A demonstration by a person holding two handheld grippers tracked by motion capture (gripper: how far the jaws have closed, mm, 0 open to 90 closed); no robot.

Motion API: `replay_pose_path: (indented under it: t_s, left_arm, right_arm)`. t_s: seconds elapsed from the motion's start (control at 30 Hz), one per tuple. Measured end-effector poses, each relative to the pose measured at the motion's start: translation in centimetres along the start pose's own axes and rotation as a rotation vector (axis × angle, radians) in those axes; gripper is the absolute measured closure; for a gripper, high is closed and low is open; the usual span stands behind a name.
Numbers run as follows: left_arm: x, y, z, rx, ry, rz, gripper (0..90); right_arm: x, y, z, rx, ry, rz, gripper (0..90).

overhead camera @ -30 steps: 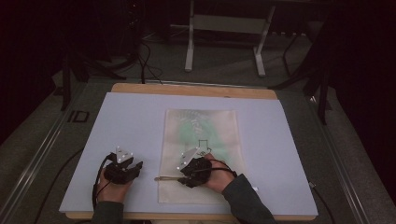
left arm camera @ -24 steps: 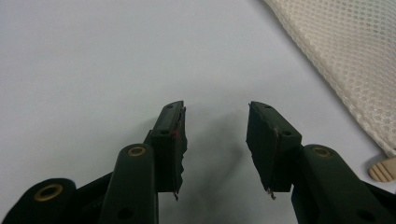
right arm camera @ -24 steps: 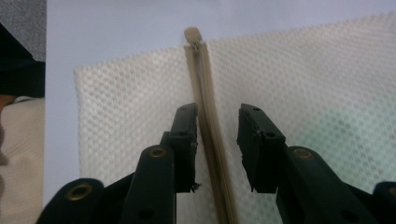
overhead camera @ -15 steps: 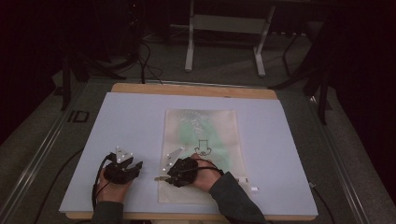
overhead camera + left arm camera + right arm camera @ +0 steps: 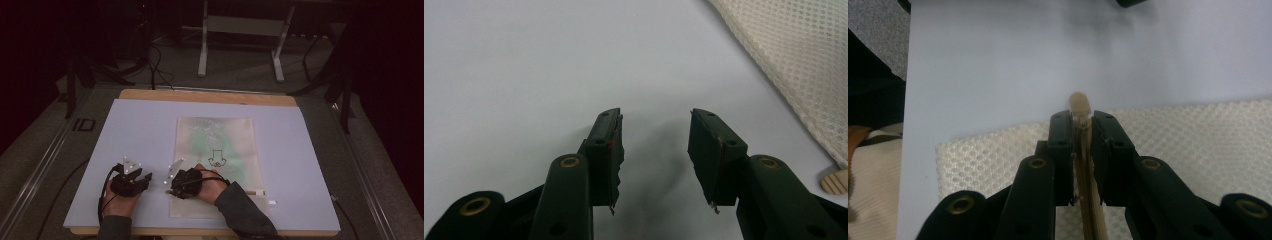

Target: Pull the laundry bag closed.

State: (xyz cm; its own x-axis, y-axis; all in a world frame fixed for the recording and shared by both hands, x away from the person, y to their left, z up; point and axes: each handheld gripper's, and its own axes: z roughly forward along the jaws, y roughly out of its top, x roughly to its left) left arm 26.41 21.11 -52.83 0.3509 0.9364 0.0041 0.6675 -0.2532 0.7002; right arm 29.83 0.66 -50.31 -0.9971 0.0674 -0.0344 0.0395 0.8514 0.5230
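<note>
Wooden stick (image 5: 1082,150), light, stiff and slim, is sitting clamped near its rounded tip in the right tongs (image 5: 1081,116) over the mesh bag (image 5: 1198,135), while the left tongs (image 5: 654,150) are gaping empty.

The high view is dim and soft, its surroundings sinking into near-black with a reddish cast at the edges; only the pale counter (image 5: 150,130) catches light. Both gripper views are brighter and evenly lit from above. Faint soft shadows lie under the jaws, whose near bases blur.
</note>
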Motion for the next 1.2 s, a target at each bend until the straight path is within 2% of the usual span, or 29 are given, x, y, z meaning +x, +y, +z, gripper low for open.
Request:
replay_pose_path:
  t_s: [0.23,0.5,0.57,0.67,0.73,0.8,0.9,1.1,1.2]
  left_arm:
    - [0.0,0.0,0.0,-0.002,0.0,0.001,56.1]
    - [0.0,0.0,0.0,-0.002,0.003,0.0,56.1]
    - [0.1,0.0,-0.1,-0.002,0.003,0.0,56.1]
    - [0.1,0.0,-0.1,-0.002,0.004,-0.002,56.1]
    - [0.1,0.0,-0.1,-0.004,0.003,-0.002,56.1]
    - [0.1,0.0,-0.1,-0.009,0.005,-0.002,56.1]
    - [0.1,0.0,-0.3,-0.019,0.01,-0.005,56.2]
    - [0.1,0.0,-0.4,-0.027,0.009,-0.001,56.4]
    - [-0.1,0.1,-0.5,-0.047,0.003,0.003,56.6]
  right_arm:
    - [0.0,1.1,0.6,0.021,0.0,-0.015,79.6]
    - [0.3,2.6,2.0,0.09,-0.001,-0.033,77.3]
    - [0.3,2.8,2.3,0.104,-0.004,-0.025,77.1]
    - [0.4,3.0,2.6,0.118,-0.008,-0.01,80.0]
    - [0.4,3.1,2.5,0.125,-0.02,-0.021,80.9]
    - [0.3,3.0,2.4,0.118,-0.016,-0.02,80.9]
    - [0.1,2.9,1.7,0.072,-0.003,-0.001,80.8]
    - [0.0,2.2,0.1,0.007,0.01,0.004,80.9]
    - [0.0,1.5,-0.4,-0.006,0.005,0.001,80.9]
